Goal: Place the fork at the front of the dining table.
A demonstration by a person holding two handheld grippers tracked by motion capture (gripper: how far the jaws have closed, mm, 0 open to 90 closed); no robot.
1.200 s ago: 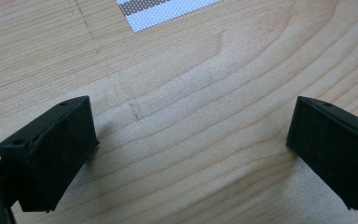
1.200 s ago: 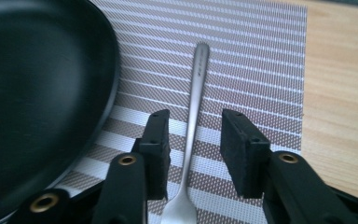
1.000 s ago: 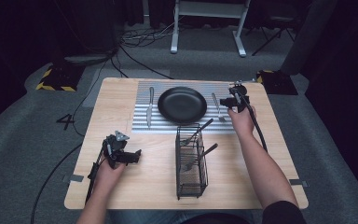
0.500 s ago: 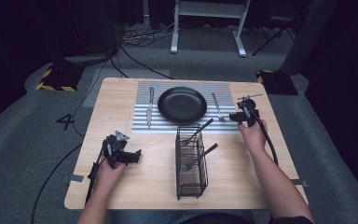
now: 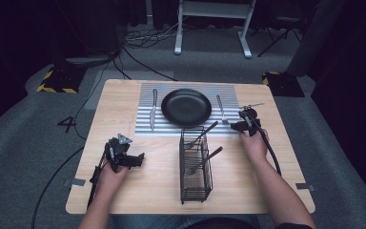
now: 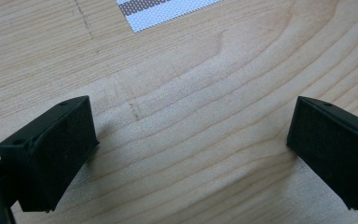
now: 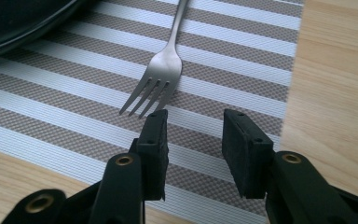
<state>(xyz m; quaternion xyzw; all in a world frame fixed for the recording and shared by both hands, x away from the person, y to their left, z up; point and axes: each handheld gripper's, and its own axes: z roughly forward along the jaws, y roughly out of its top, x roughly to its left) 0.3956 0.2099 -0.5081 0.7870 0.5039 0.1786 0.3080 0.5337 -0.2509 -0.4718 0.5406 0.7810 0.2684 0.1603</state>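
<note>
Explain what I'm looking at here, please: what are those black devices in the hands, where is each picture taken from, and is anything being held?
A person sits at a wooden table with a hand-held two-jaw gripper in each hand. The high view looks down from above; each of the other two views comes from a camera riding on one gripper.

On the table lies a striped placemat with a black plate, a knife to its left and a fork to its right. Nearer the person stands a wire basket with more cutlery.

The left gripper rests over bare wood, jaws wide apart. The right gripper points at the fork's tines, jaws apart with only placemat between them. Neither holds anything.
</note>
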